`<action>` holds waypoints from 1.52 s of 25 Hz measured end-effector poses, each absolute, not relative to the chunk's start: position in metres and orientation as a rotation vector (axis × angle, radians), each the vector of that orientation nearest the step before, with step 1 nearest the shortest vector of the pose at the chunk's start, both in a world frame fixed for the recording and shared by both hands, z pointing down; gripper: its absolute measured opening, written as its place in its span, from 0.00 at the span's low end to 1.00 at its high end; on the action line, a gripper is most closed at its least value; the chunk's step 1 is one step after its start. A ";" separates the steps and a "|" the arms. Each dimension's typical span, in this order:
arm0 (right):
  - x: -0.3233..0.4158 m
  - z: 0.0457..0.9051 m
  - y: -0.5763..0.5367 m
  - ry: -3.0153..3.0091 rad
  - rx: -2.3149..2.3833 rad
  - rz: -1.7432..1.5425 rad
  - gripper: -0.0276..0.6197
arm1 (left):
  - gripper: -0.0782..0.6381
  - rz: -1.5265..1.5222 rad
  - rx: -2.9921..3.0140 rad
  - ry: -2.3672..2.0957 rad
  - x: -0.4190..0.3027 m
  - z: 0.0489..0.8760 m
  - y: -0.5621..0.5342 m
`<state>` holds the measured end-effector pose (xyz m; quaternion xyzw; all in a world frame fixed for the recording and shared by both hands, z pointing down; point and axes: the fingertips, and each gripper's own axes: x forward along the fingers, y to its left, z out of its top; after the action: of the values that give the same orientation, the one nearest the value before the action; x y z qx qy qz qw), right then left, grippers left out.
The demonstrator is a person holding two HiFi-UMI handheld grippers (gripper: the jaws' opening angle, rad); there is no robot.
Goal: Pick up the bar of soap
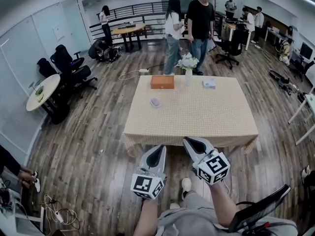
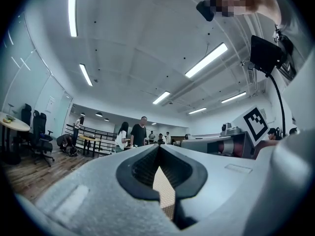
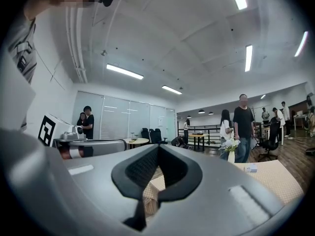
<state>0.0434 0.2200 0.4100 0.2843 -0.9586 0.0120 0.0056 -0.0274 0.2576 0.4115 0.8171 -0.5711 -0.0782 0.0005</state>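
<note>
Sits back from the near edge of the rectangular table under a beige checked cloth [image 1: 197, 117], both grippers low over the lap and short of that edge. Holds the grey left gripper [image 1: 160, 149] on a bare left forearm [image 1: 146, 219], pointing straight ahead at the table, marker cube turned up toward the head. Keeps its jaws pressed fully together, with nothing between them; through the left gripper view [image 2: 158, 149] shows only a sliver of checked cloth in the slot below the meeting tips. Holds the grey right gripper [image 1: 190, 141] just beside it, a little farther forward, angled inward toward the left one. Has those jaws closed tip to tip as well in the right gripper view [image 3: 158, 148], gripping nothing.

Finds the small pale lilac oval bar of soap [image 1: 155, 103] lying on the cloth in the far left part of the table, well apart from both grippers. Places it just in front of the orange-brown rectangular box [image 1: 162, 82], with a white vase of white flowers [image 1: 188, 70] and a small white packet [image 1: 209, 83] along the far edge to the right.
</note>
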 end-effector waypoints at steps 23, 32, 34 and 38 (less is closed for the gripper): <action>-0.002 0.417 0.023 -3.055 0.799 0.069 0.04 | 0.09 -0.233 2.545 -1.848 -0.064 0.421 0.067; 0.002 0.415 -0.069 -3.088 0.756 0.076 0.04 | 0.09 -0.203 2.525 -1.902 -0.060 0.418 -0.026; 0.003 0.412 -0.086 -3.098 0.747 0.076 0.04 | 0.09 -0.213 2.519 -1.924 -0.062 0.414 -0.040; 0.000 0.415 -0.110 -3.113 0.738 0.094 0.04 | 0.09 -0.207 2.487 -1.954 -0.068 0.415 -0.056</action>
<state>-0.0003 -0.1104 0.4149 0.2304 -0.9722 0.0294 -0.0297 -0.0682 -0.0564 0.4148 0.7846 -0.6164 -0.0654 -0.0139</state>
